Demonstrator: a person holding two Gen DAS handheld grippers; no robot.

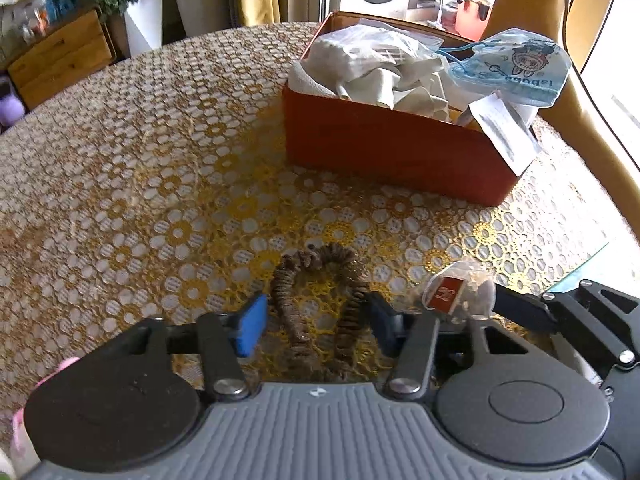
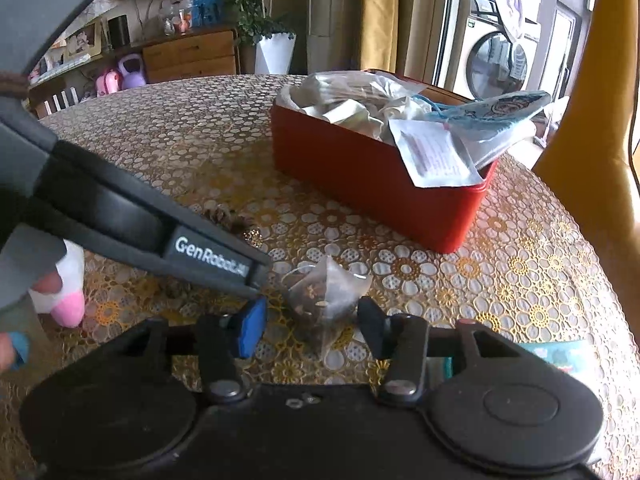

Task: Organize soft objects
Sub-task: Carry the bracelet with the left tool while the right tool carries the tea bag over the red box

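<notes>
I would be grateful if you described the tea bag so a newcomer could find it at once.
Start at the red box on the lace-patterned table. In front of it, between the right gripper's fingers, sits the tea bag. It alone is a translucent pyramid; the neighbouring scrunchie is brown ruffled fabric.

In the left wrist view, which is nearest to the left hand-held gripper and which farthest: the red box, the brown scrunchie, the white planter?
From the left hand-held gripper:
1. Brown scrunchie, on the table, partly between its fingers.
2. Red box, farther back on the table, to the right.
3. White planter, on the floor beyond the table, upper left.
</notes>
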